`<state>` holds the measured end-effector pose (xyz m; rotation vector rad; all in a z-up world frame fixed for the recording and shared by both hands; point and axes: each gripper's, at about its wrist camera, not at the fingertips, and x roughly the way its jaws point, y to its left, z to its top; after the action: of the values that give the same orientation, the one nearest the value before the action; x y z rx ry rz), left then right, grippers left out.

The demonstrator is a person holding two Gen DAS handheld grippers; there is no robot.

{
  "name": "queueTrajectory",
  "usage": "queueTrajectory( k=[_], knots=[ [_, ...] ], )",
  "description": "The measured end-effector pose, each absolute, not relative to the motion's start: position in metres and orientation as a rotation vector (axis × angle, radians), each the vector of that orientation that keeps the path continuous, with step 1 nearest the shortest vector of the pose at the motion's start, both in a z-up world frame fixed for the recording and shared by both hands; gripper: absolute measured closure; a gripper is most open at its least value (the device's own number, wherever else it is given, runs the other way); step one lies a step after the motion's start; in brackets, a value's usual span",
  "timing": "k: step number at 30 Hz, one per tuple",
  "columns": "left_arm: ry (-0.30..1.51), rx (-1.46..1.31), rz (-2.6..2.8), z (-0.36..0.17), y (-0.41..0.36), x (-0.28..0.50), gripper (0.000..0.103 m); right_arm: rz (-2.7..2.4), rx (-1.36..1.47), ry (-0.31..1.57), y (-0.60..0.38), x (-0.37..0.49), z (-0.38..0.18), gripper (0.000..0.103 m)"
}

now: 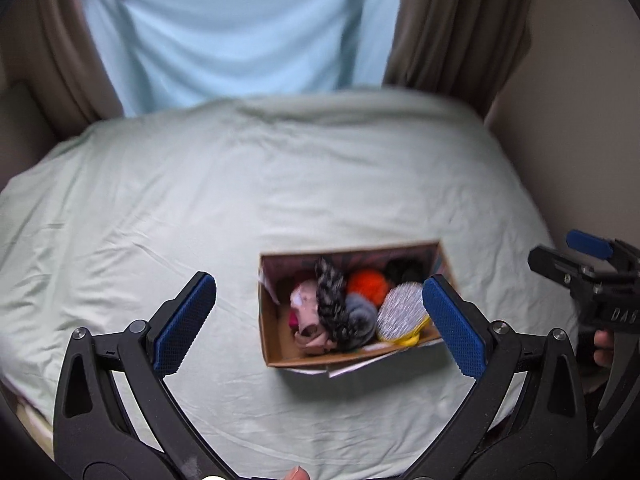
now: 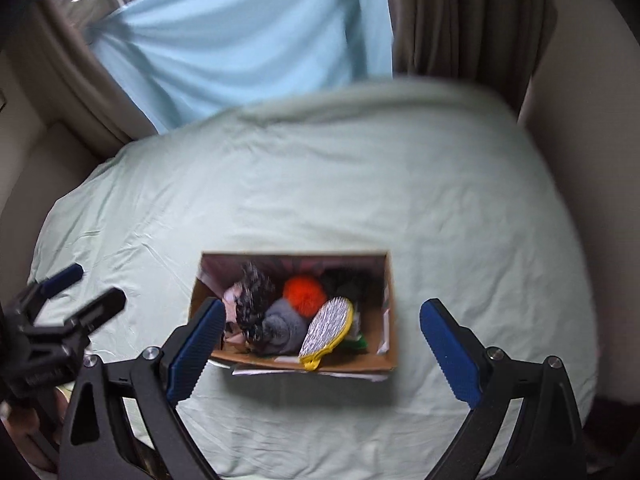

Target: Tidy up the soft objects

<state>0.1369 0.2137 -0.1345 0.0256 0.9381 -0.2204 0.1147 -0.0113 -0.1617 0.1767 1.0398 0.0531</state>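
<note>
A box sits on the bed, toward its near edge. In the box lie several soft things: a pompom at the back, a mitt right of centre leaning on the front wall, a roll in front of the pompom, and a knit piece left of it. Behind the bed hang 2 curtains. The left gripper and right gripper hang before the box, the right one to the right of the left.
</note>
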Motion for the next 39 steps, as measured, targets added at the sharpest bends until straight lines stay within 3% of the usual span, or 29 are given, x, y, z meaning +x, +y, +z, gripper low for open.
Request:
queueTrajectory(
  k=[8,15,21,23,39],
  knots=[
    [0.765,0.004,-0.173,-0.054,0.204,0.090,0.000,0.015,0.089,0.858,-0.018,0.075,-0.075,0.006],
    [0.667,-0.039,-0.133,-0.021,0.187,0.057,0.000,0.014,0.091,0.719,-0.034,0.045,-0.028,0.006],
    [0.588,-0.052,-0.109,-0.012,0.173,0.038,0.000,0.004,0.088,0.624,-0.051,0.027,-0.016,0.006],
    [0.588,-0.056,-0.108,-0.013,0.169,0.037,0.000,0.001,0.098,0.616,-0.056,0.025,-0.016,0.000],
    [0.545,-0.035,-0.086,-0.006,0.150,0.028,0.000,0.011,0.099,0.575,-0.080,0.020,-0.004,0.000]
  ],
)
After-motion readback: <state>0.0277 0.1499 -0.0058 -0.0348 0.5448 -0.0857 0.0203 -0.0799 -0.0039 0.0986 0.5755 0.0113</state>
